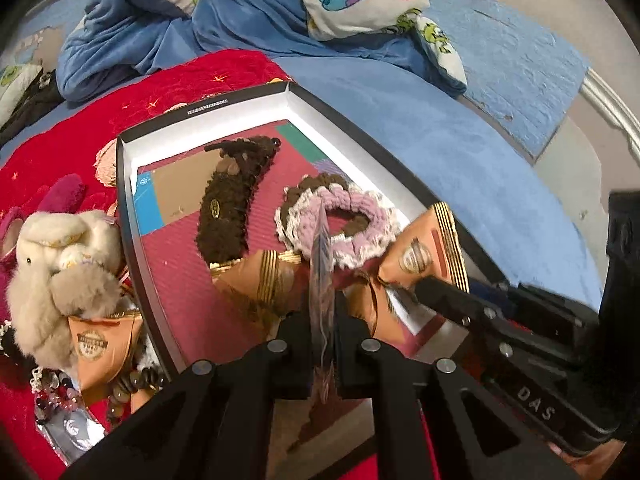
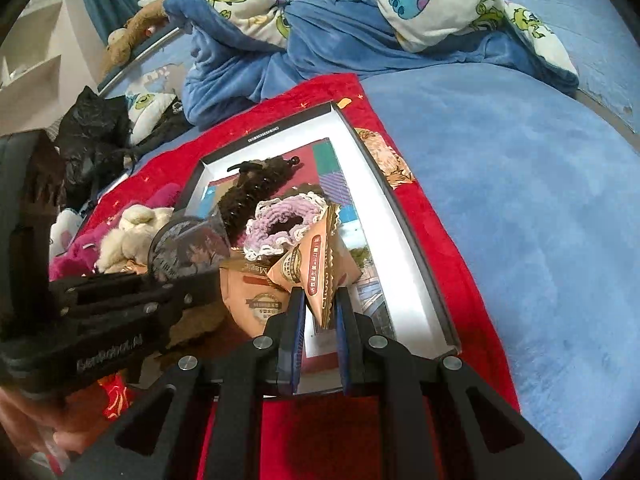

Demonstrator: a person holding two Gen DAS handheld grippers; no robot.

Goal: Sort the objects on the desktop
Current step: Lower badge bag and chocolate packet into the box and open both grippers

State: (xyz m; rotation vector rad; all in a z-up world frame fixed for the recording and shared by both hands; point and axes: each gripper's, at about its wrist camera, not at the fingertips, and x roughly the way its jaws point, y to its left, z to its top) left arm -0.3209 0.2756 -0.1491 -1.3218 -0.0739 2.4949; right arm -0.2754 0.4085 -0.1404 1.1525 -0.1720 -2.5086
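Glossy thin card (image 1: pixel 323 280) pinched in left gripper (image 1: pixel 322 320), crinkly tan snack packet (image 2: pixel 320 276) clamped in right gripper (image 2: pixel 320 312), over shallow white-walled box (image 2: pixel 404 240).

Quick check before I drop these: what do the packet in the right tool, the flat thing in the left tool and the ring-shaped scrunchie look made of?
Packet in the right tool: glossy printed film, probably plastic or foil; crimped gold edge.
Flat card in the left tool: thin, shiny, seemingly laminated or plastic; seen edge-on, printed face in the right view.
Scrunchie: crocheted yarn, matte, with visible looped stitches.
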